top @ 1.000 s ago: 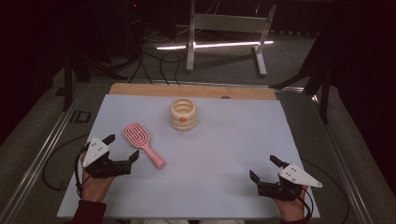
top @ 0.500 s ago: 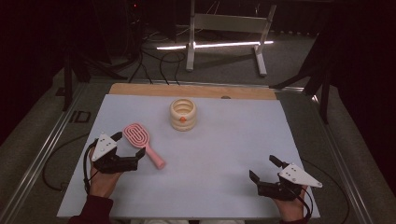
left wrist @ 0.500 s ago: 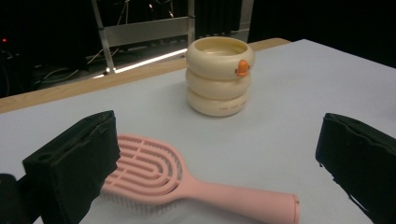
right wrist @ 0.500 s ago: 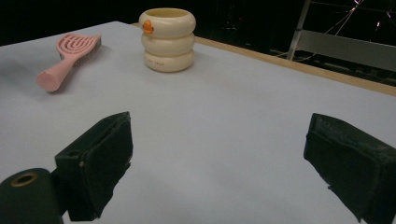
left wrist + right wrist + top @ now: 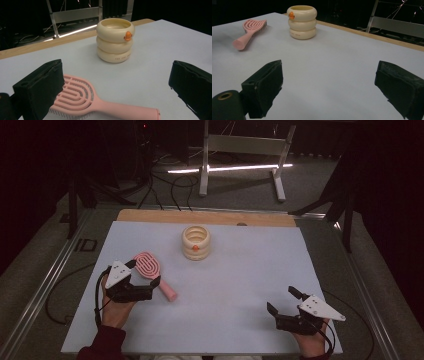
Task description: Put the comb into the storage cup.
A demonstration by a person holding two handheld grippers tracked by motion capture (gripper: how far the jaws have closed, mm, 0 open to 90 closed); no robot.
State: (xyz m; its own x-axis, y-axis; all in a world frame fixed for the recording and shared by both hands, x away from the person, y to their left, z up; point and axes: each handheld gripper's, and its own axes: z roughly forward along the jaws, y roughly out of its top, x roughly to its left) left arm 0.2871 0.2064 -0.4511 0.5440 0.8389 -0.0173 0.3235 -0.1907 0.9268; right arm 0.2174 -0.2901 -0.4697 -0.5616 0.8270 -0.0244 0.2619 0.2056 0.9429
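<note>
A pink hairbrush point(image 5: 150, 268) lies on the white table sheet point(image 5: 240, 280) at the left, its handle pointing toward the near right. My left gripper point(image 5: 145, 273) is open, with one jaw on each side of the brush where head meets handle. In the left gripper view the brush point(image 5: 82, 97) lies low between the spread jaws of that gripper point(image 5: 117, 75), and I cannot tell whether they touch it. A cream ribbed cup point(image 5: 196, 242) with an orange mark stands upright beyond it. My right gripper point(image 5: 281, 299) rests open and empty at the near right.
A wooden strip point(image 5: 200, 216) borders the sheet's far edge. Metal rails point(image 5: 50, 285) run along both sides of the table. A metal stand point(image 5: 240, 145) and cables sit on the dark floor beyond. The right gripper view shows the cup point(image 5: 302, 22) and brush point(image 5: 249, 32) far off.
My left gripper has slid right across the sheet, and its open jaws now straddle the brush. The right gripper, brush and cup have stayed put.
</note>
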